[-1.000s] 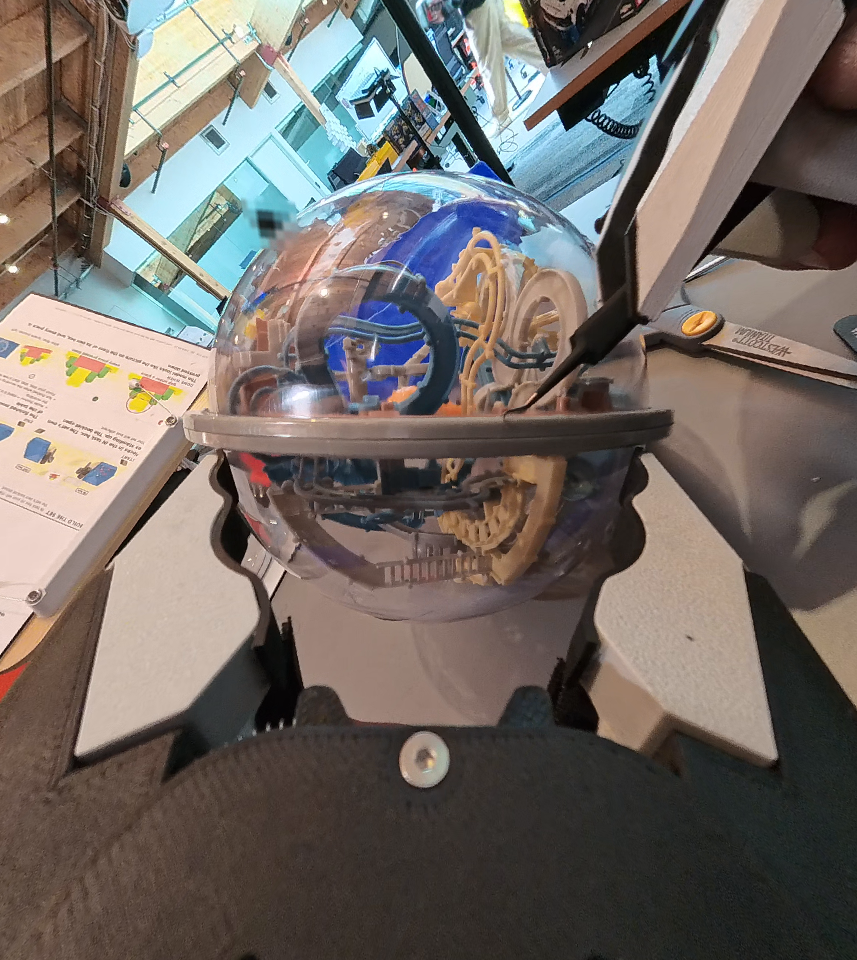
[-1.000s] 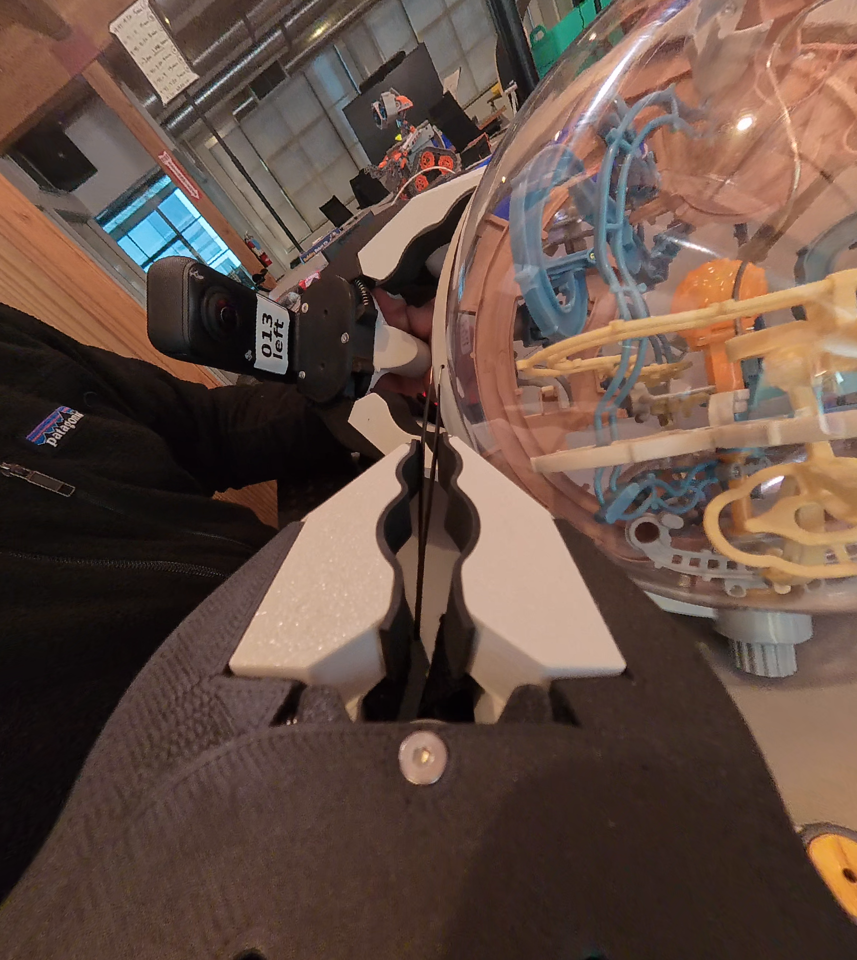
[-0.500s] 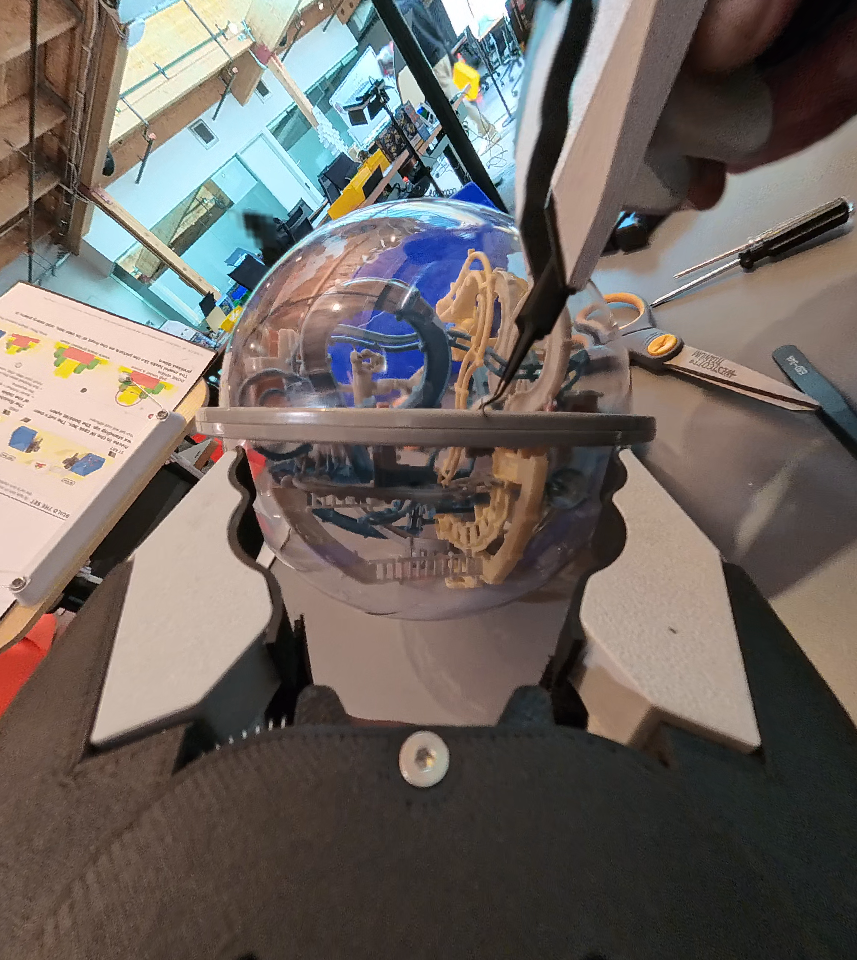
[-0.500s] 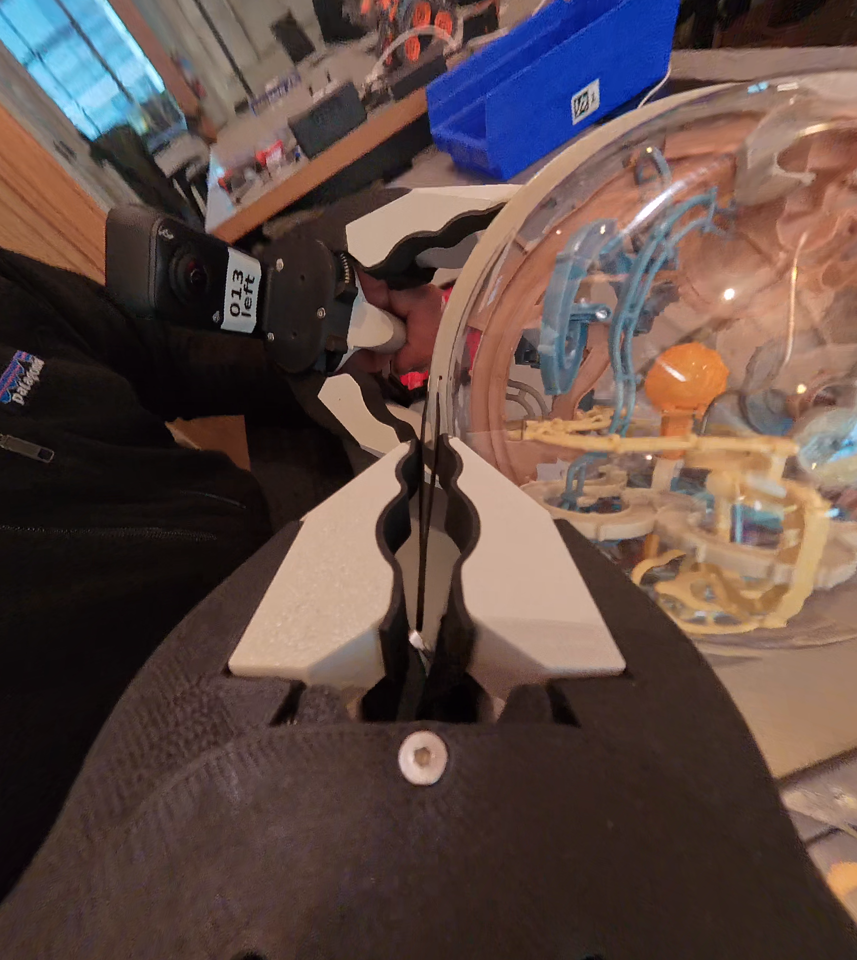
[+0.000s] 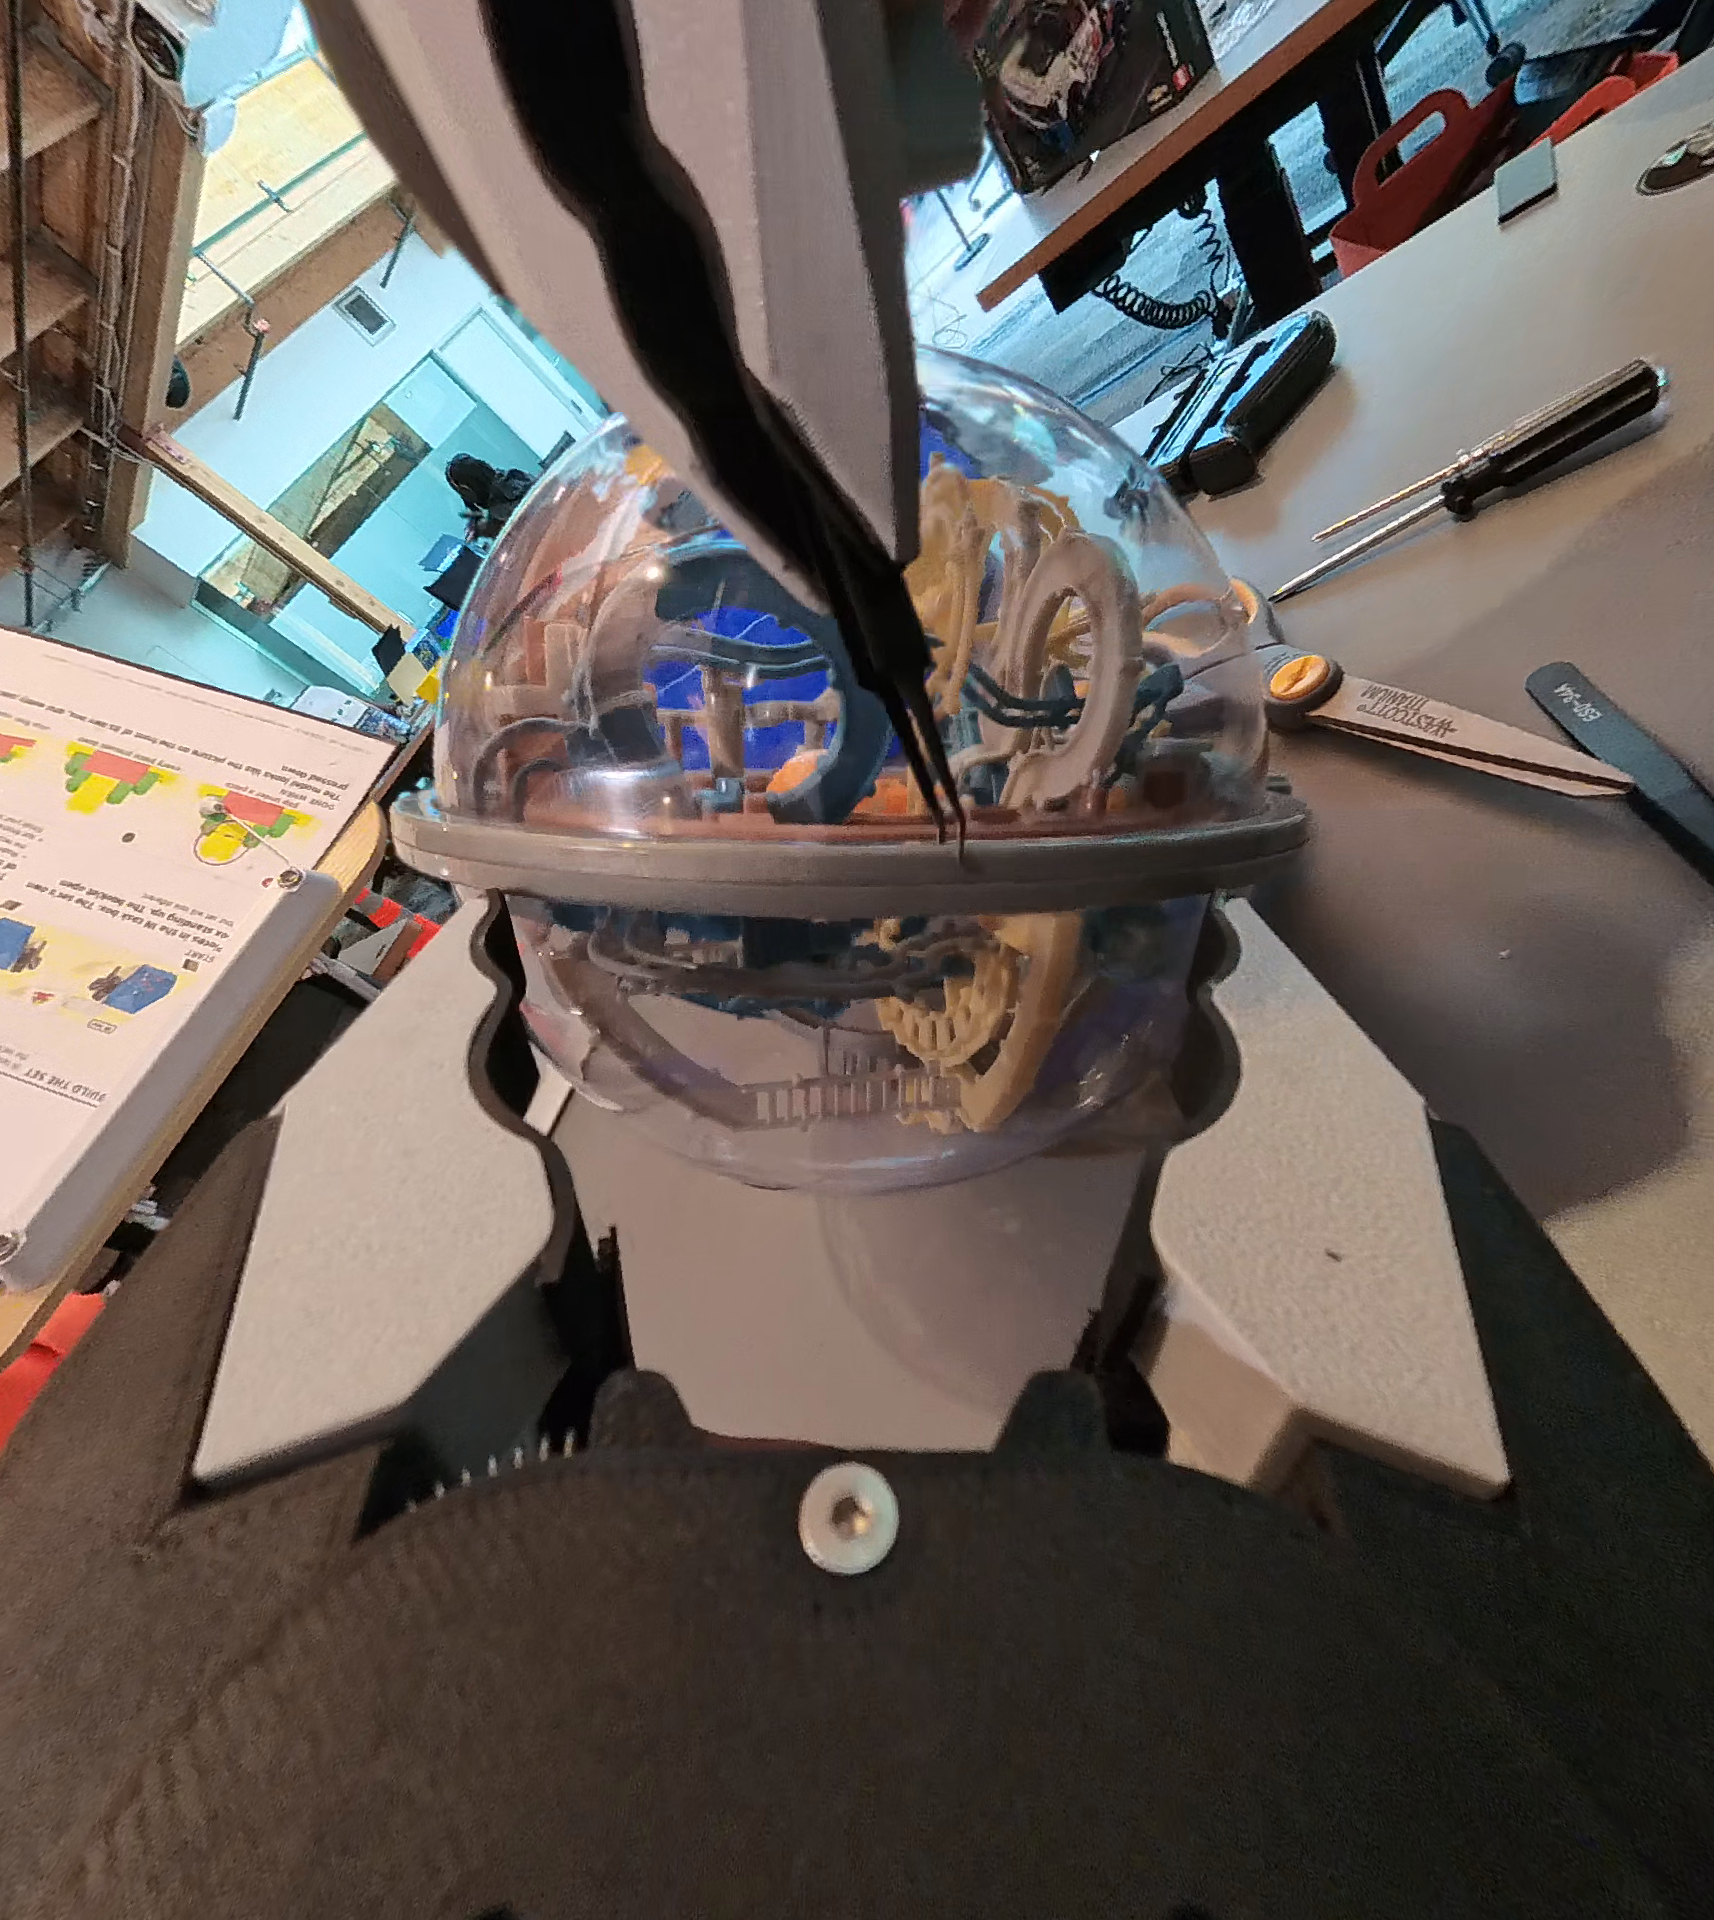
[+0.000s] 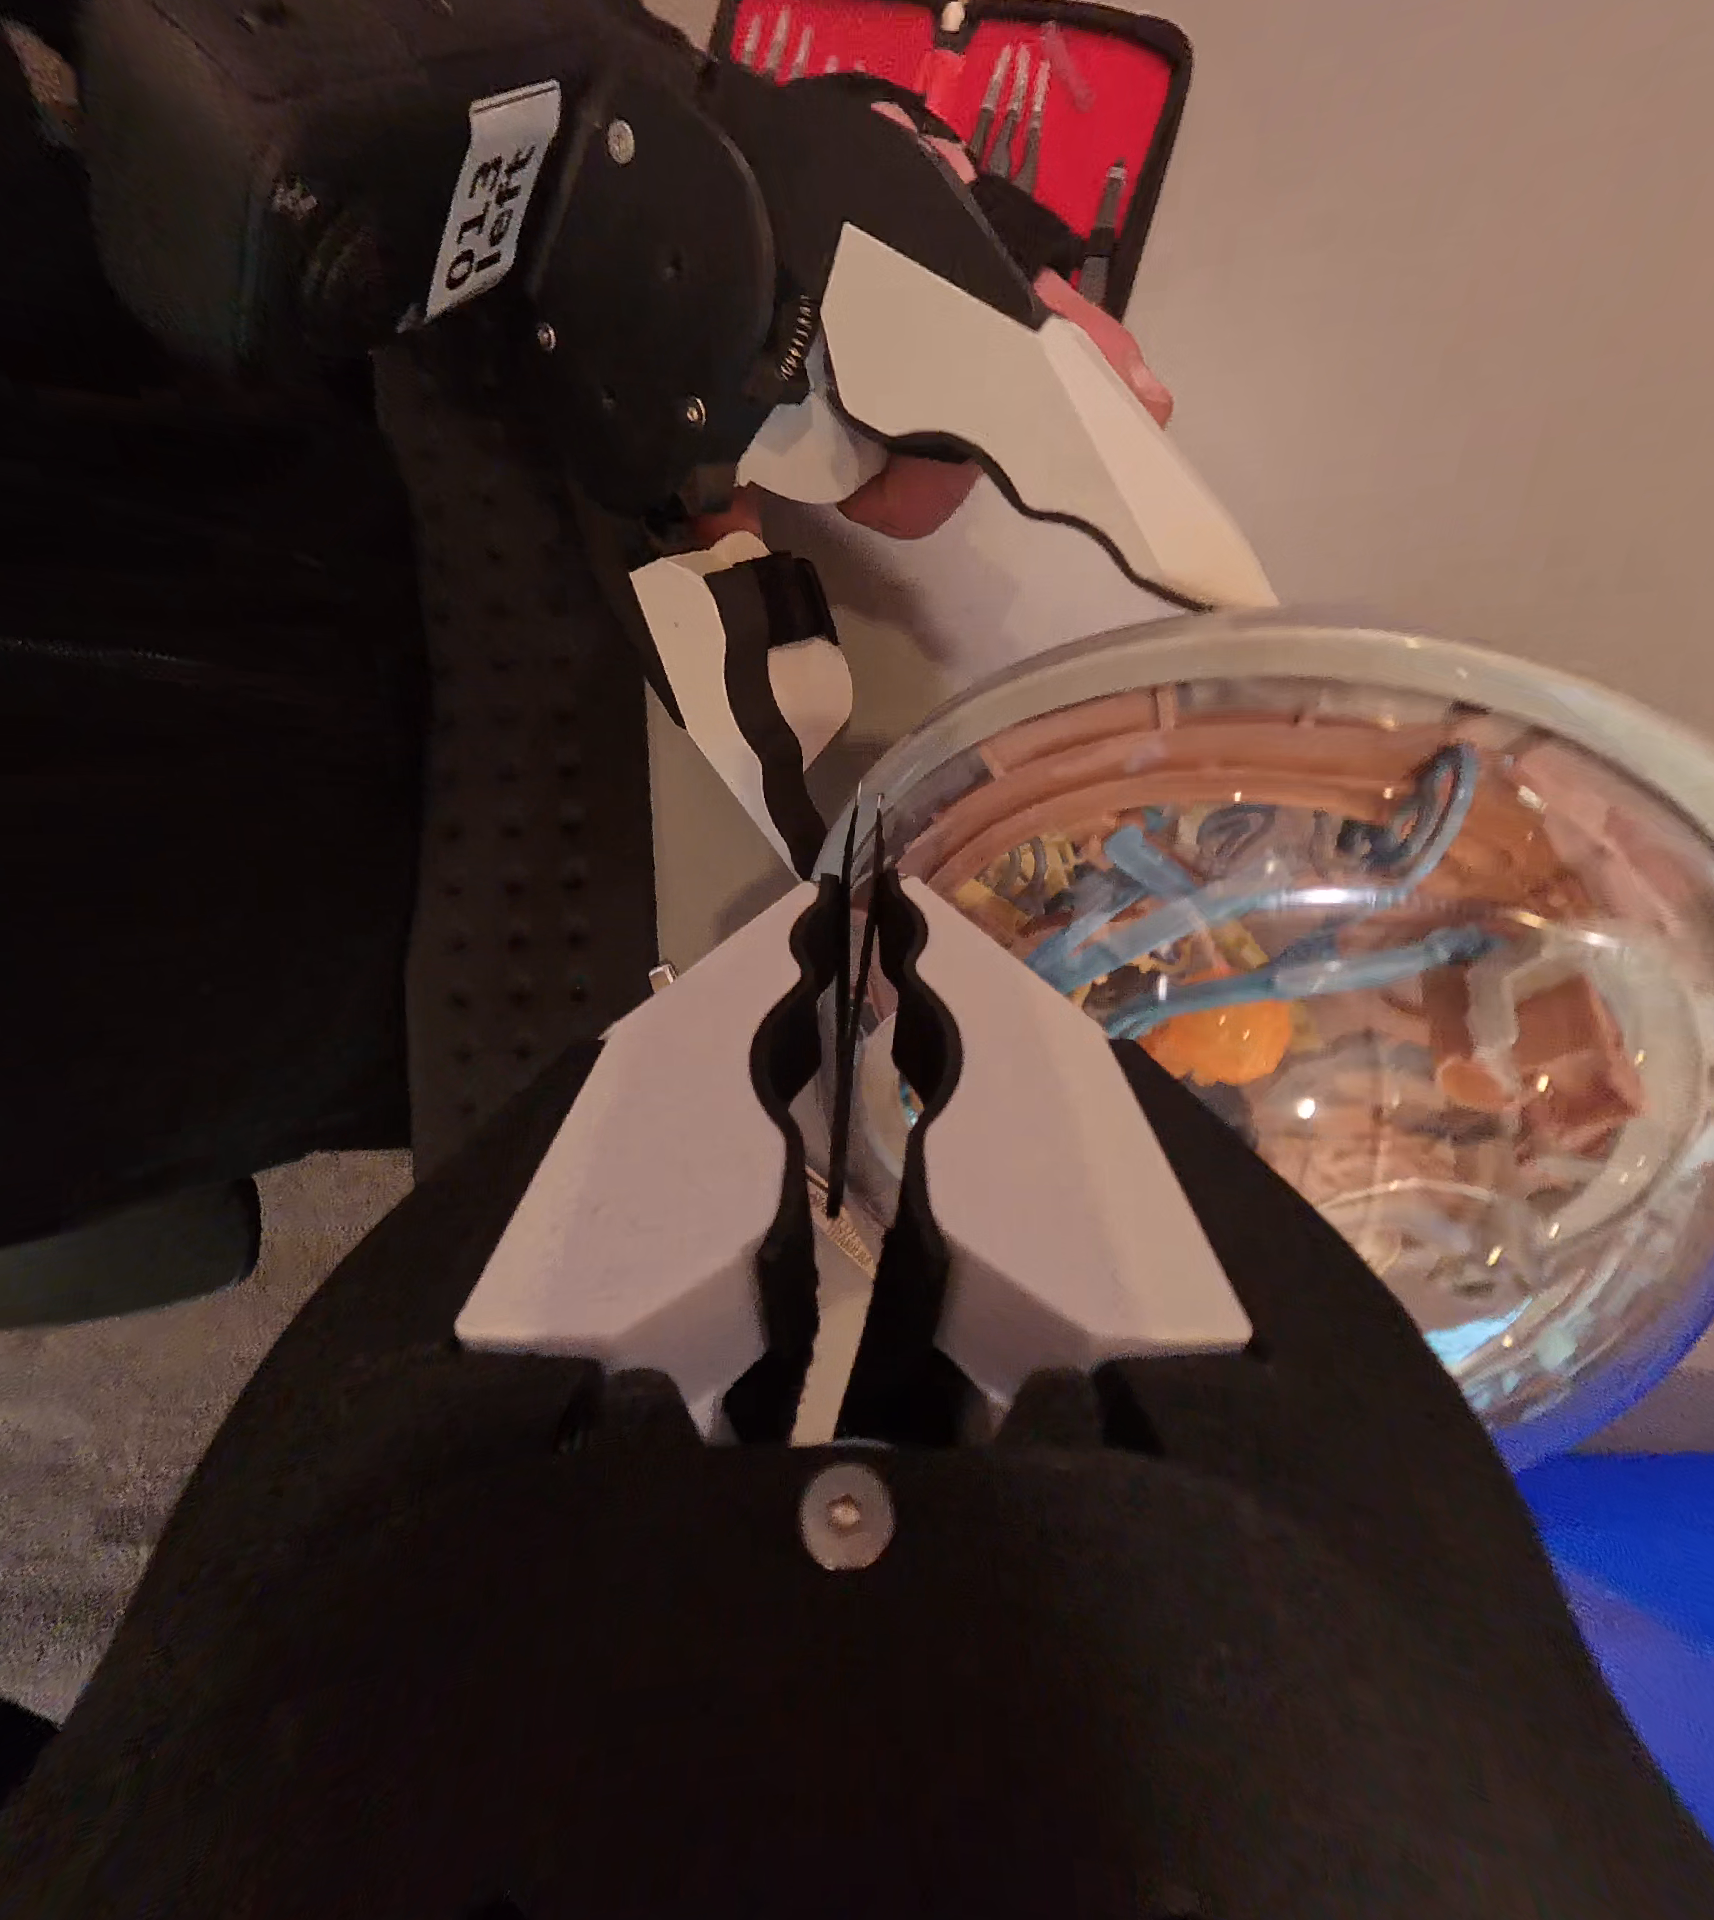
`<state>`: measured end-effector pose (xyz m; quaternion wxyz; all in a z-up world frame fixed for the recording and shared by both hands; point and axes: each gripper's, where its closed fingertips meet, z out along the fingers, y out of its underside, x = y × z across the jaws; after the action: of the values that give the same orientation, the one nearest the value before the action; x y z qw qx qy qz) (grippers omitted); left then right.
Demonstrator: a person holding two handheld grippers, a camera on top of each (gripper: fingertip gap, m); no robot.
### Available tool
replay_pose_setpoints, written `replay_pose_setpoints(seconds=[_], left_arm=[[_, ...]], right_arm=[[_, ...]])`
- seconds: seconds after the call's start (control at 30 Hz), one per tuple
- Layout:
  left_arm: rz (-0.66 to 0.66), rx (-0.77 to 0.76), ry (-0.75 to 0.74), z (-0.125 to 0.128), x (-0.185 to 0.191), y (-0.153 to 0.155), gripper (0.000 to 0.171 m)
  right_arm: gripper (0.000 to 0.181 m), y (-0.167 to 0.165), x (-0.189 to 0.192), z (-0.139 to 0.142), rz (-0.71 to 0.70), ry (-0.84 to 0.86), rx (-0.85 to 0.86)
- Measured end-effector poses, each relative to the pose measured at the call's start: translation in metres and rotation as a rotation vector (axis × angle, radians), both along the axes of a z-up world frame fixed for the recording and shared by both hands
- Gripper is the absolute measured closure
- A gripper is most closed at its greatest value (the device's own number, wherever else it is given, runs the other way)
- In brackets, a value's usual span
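Observation:
A clear plastic maze ball [image 5: 832,1060] with a grey equator ring [image 5: 624,862] and coloured tracks inside sits between my left gripper's [image 5: 853,935] white fingers [image 5: 385,1195], which are shut on its lower half just under the ring. My right gripper [image 5: 832,499] comes down from above, shut on thin black tweezers [image 5: 910,707] whose tips touch the ring at its front. In the right wrist view my right gripper [image 6: 858,894] pinches the tweezers [image 6: 848,1039] beside the ball [image 6: 1404,987]. The left gripper [image 6: 988,416] shows beyond it.
On the grey table to the right lie scissors [image 5: 1435,727], a second black tweezers [image 5: 1684,810], a screwdriver [image 5: 1487,468] and a black case [image 5: 1248,405]. A white instruction board [image 5: 105,883] stands at the left. A red tool case [image 6: 1019,114] lies open behind. The gap from one gripper's tips to the other's is roughly 5 cm. Both grippers' tips are roughly 25 cm from the screwdriver [image 5: 1487,468].
My right gripper has swung with the tweezers from the ball's right side to above it, now pointing down. The tips slid left along the ring. My left gripper kept its hold.

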<state>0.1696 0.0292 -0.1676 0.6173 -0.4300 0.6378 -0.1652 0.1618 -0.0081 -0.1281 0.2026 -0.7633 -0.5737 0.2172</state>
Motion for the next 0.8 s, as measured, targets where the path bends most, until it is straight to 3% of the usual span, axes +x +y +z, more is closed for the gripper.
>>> replay_pose_setpoints(seconds=[0.3,0.57,0.8], left_arm=[[-0.002,-0.003,-0.001,-0.0038,0.0028,0.0012,0.048],[0.016,-0.021,-0.005,-0.0072,0.0067,0.0031,0.047],[0.005,-0.043,-0.015,-0.0048,0.0084,0.0012,0.049]], right_arm=[[0.177,0.0052,-0.0041,-0.0011,0.142,-0.071,-0.005],[0.177,0.0055,-0.005,-0.0048,0.125,-0.096,0.032],[0.177,0.0089,-0.0048,-0.0037,0.118,-0.123,-0.099]])
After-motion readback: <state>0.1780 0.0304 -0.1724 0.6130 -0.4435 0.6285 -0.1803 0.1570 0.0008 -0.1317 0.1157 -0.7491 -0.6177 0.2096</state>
